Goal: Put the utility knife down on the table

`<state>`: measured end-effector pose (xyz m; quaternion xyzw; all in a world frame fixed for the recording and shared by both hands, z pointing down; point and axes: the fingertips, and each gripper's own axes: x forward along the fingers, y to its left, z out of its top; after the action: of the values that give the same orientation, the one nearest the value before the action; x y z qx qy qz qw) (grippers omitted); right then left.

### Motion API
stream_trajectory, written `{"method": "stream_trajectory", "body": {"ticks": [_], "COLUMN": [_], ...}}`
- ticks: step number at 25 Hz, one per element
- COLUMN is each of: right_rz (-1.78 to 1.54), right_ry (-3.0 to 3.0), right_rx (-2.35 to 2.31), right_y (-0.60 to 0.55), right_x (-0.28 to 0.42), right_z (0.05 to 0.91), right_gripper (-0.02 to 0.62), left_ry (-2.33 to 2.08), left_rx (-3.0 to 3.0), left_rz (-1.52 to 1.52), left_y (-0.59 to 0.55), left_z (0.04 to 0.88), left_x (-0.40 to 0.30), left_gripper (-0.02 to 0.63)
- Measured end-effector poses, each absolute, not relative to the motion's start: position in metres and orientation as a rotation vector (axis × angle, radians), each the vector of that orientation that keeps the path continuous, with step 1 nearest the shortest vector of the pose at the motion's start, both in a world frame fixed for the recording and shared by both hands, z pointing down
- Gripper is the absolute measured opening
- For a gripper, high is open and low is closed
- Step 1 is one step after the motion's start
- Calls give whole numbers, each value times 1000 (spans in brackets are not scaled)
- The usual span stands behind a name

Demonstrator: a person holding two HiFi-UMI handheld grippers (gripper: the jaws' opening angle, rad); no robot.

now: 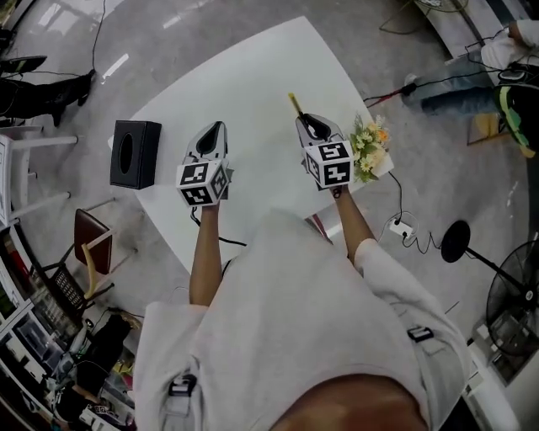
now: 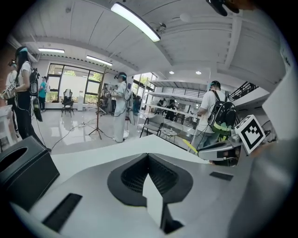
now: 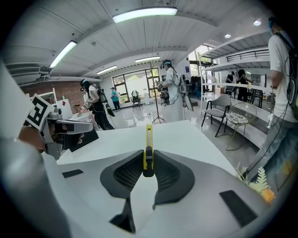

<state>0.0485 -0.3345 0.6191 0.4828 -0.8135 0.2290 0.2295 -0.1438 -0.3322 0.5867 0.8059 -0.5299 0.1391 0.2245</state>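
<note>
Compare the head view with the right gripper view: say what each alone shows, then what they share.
Head view only: the person's forearms, the marker cube on the right gripper, and a chair beside the table. Right gripper view only: its jaws clamped on the yellow utility knife, and the ceiling lights. Both: the white table, the knife, the left gripper and the flowers.

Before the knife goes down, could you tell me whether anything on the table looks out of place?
Nothing stands out. The utility knife is clamped in the right tongs over the white table; the tissue box and flowers sit at its edges, nothing spilled.
</note>
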Motion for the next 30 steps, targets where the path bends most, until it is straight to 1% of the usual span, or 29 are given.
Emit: {"method": "stream_trajectory", "body": {"ticks": [14, 30], "right_rz": [693, 661], "right_ry": [-2161, -2182], "right_rx": [1262, 1195], "right_y": [-322, -391], "right_x": [45, -1], "right_z": [656, 666], "right_gripper": [83, 83], "left_ry": [-1414, -1440], "left_rx": [2172, 2117], "left_rz": [397, 388], "left_y": [-330, -327], "left_z": [614, 624], "left_x": [-142, -158], "left_gripper": [20, 20]}}
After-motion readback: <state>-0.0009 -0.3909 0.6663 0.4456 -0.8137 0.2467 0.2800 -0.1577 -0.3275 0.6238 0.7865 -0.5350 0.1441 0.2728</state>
